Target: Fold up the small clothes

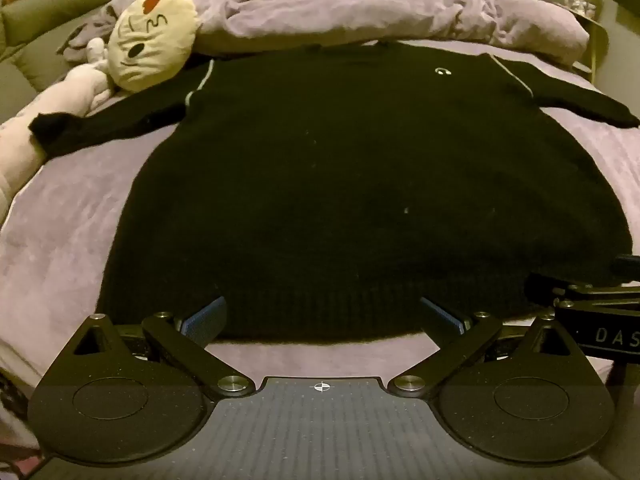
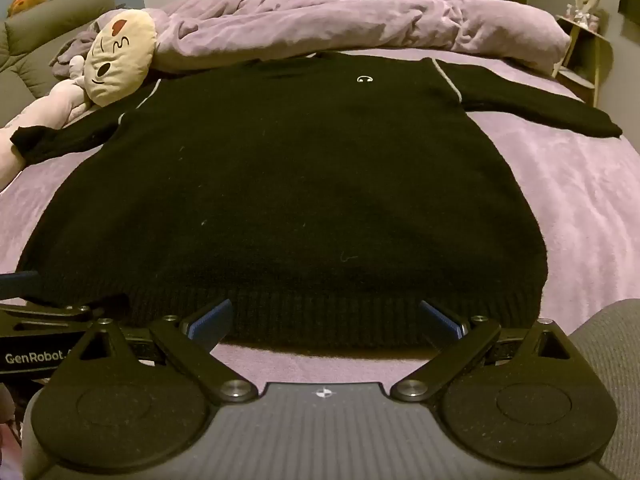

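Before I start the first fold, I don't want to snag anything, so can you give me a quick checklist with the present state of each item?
1. Black sweater spread flat, front up: ok.
2. Both sleeves out to the sides: ok, though the left cuff rests on the pink plush toy.
3. Left gripper open, holding nothing: ok.
4. Right gripper open, holding nothing: ok.
5. Both grippers at the ribbed hem: ok; whether they touch it, cannot tell.
6. Room near the collar: not ok, the face cushion and bunched duvet crowd it.
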`<state>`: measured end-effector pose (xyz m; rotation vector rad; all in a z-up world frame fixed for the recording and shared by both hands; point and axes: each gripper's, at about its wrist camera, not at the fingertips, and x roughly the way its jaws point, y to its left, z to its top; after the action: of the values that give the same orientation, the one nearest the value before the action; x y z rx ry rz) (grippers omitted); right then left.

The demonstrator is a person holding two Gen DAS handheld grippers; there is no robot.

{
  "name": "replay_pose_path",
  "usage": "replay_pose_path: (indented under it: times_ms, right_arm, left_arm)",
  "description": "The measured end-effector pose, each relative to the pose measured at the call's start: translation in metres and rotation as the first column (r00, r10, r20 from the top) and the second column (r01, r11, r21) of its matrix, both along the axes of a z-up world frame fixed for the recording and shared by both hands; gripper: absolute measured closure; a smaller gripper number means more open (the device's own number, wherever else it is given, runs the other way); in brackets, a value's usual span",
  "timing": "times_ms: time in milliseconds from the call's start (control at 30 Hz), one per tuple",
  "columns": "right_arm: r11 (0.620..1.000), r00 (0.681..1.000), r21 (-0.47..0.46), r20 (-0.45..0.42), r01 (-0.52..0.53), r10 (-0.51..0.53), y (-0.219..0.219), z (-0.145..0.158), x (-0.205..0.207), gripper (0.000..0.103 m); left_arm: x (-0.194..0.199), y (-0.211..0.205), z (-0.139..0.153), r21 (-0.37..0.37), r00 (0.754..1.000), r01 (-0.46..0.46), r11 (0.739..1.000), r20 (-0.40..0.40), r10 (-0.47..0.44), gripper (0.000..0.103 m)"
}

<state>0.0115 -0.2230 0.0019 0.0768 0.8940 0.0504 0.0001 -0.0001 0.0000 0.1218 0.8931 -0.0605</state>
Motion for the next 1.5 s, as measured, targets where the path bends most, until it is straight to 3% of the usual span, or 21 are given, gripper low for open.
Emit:
replay_pose_path:
  times_ms: [1500]
  right_arm:
    - [1.0,1.0,0.015,0.002,0.003,-0.003,-0.001,0.001,0.007,0.004]
  left_arm:
    - [0.01,0.004,-0.006,-0.055,0.998,-0.03,0.998,-0.051,0.027,0.0]
